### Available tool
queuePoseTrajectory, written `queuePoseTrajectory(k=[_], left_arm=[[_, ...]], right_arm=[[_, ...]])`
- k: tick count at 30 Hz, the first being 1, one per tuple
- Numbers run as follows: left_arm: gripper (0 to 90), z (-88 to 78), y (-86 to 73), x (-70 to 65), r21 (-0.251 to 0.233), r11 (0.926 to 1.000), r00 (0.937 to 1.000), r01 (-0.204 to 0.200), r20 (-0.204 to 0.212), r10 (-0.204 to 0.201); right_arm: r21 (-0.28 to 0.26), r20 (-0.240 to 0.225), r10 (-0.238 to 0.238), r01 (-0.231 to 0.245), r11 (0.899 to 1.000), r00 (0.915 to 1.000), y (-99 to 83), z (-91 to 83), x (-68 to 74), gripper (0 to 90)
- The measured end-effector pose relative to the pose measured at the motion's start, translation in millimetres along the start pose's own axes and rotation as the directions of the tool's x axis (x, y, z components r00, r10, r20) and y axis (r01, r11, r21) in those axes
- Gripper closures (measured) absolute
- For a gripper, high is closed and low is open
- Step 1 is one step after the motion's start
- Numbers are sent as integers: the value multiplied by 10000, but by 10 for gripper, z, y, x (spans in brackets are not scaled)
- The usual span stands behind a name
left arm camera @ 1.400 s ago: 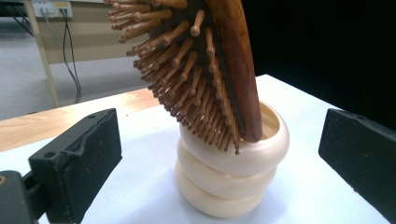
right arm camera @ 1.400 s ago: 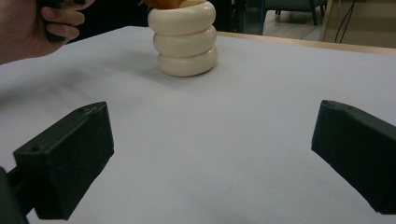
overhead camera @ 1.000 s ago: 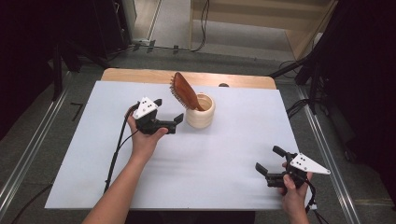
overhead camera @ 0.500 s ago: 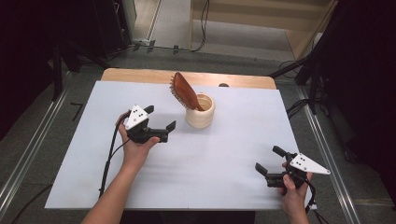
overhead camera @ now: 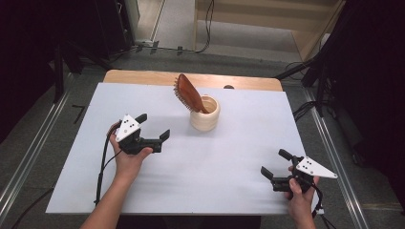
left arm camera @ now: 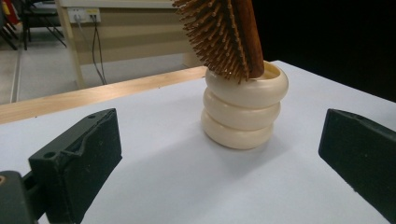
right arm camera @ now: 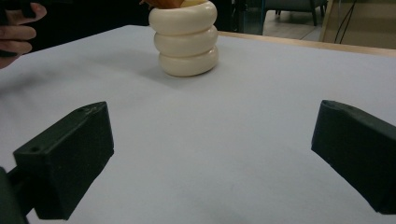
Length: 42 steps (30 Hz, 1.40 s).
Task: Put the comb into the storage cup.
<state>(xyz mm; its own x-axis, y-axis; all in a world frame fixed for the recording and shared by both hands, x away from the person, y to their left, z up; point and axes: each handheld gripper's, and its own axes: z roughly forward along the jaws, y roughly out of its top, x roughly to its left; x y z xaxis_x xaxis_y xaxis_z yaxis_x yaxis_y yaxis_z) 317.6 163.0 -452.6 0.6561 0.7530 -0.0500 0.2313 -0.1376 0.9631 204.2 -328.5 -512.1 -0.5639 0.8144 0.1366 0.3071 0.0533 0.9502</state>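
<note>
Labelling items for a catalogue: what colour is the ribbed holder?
Cream, best seen in the left gripper view: the holder.

Ahead of the left gripper (overhead camera: 153,126), whose black jaws are showing under a pale grey plate with dark dots, a cream, ring-ribbed cup (left arm camera: 244,106) is standing with a reddish-brown wooden hairbrush (left arm camera: 232,33) in it, the brush's bristles showing a lighter tan. The right gripper (overhead camera: 276,163) is showing the same black jaws and grey dotted plate, and the plain white sheet (overhead camera: 229,167) is lying under both, with a light wooden table edge (overhead camera: 143,76) running beyond the cup.
</note>
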Motion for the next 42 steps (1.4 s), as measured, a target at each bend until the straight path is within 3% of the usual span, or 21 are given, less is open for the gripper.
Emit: queuePoseTrajectory(k=[25, 42], left_arm=[[0, -505, -183, 91, 52, 9999, 9990, -97, -430, 99], [0, -792, -391, 154, 127, 9998, 9970, 165, -759, -155]], right_arm=[[63, 80, 4, -4, 10000, 10000, 3, -4, 14, 0], [65, 107, 14, -15, 10000, 9999, 1, -7, 18, 0]])
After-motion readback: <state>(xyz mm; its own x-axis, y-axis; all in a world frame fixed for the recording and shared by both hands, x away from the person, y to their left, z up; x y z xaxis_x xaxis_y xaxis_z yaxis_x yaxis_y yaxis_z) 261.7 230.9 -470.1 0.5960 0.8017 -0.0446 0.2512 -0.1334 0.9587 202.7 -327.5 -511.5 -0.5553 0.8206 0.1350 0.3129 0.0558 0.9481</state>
